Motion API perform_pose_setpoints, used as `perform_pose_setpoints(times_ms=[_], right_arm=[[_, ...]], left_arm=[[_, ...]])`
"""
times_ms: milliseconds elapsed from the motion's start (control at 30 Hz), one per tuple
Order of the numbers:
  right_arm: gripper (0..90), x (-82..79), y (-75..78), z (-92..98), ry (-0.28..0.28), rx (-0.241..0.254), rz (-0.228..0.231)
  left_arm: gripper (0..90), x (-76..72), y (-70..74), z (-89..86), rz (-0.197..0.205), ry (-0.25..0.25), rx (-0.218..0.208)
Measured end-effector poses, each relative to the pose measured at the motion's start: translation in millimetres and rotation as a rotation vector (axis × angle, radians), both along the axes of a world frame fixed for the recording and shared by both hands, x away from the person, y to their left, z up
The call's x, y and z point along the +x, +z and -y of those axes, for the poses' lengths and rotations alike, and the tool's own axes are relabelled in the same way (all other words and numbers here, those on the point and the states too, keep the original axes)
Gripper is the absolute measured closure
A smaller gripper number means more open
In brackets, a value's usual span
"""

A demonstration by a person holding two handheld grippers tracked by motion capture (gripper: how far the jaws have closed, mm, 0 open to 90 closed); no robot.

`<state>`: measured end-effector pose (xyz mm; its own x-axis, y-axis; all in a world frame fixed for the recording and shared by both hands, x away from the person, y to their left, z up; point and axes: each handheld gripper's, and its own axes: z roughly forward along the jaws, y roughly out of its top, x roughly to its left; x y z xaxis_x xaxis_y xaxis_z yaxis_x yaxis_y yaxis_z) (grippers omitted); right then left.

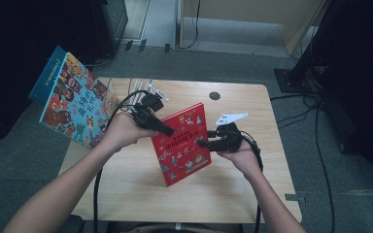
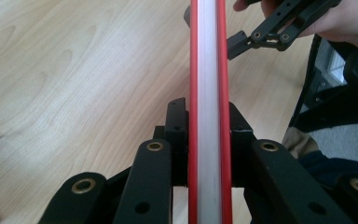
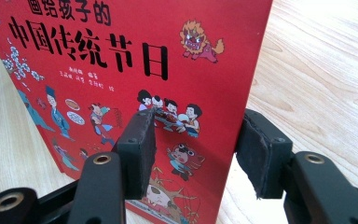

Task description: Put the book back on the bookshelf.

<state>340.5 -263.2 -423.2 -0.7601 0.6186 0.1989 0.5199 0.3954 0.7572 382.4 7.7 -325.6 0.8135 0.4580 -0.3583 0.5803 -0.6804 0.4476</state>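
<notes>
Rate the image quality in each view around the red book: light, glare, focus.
High view: dim, dark surroundings, soft detail on the red book over the table. Left gripper view: bright and even, a pale sheen along the book's edge, the left gripper sharp. Right gripper view: cover print crisp, the near pads slightly soft.

The red children's book (image 1: 183,143) is a thin hardcover whose glossy front carries black Chinese title characters, a small lion-dance head and cartoon figures gathered at a meal. It is shut and stands tilted above the middle of the wooden counter (image 1: 252,194), cover facing the person's right. Seen edge-on in the left gripper view, its pale page block (image 2: 208,93) runs straight between two narrow red cover edges, held tight.
</notes>
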Motion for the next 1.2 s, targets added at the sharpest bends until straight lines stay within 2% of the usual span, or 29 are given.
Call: perform_pose_setpoints(times_ms=[100, 200, 267, 367, 467, 533, 733, 867, 967, 1067, 1200], right_arm=[[47.9, 0.1, -0.4, 0.9, 0.006, -0.002, 0.007], [46.4, -1.2, -4.7, 6.6, 0.002, 0.039, 0.011], [44.8, -1.5, -8.6, 9.2, -0.007, 0.031, 0.017], [43.5, -2.6, -12.2, 11.4, -0.011, 0.024, 0.016], [41.9, -7.3, -18.1, 15.5, -0.007, 0.048, 0.062], [40.8, -8.4, -19.9, 17.1, -0.011, 0.047, 0.062], [40.1, -8.0, -25.4, 22.2, -0.025, 0.033, 0.063], [39.1, -7.8, -33.1, 24.4, -0.041, 0.005, 0.062], [36.6, -8.4, -37.7, 24.3, -0.048, 0.016, 0.065], [37.4, -9.4, -46.6, 21.8, -0.077, 0.001, 0.095], [39.5, -7.8, -54.3, 20.1, -0.101, -0.014, 0.077]], left_arm=[[78.2, 3.9, 1.3, 4.3, -0.026, -0.005, 0.006], [79.6, 6.4, 1.9, 5.1, -0.056, -0.006, -0.001], [79.8, 6.7, 3.0, 6.1, -0.072, 0.004, -0.002], [79.6, 6.6, 7.0, 7.9, -0.082, 0.005, 0.0], [79.7, 6.9, 11.9, 8.3, -0.078, 0.002, 0.002], [79.8, 7.2, 14.6, 6.1, -0.081, 0.006, -0.008], [79.9, 7.5, 24.6, -11.5, -0.084, 0.043, -0.042], [79.7, 6.8, 33.8, -27.9, -0.063, 0.07, -0.05], [79.8, 5.5, 38.6, -40.5, -0.062, 0.095, -0.052], [79.8, 3.3, 40.8, -53.4, -0.057, 0.116, -0.06], [79.7, 1.0, 40.4, -71.6, -0.052, 0.159, -0.067]])
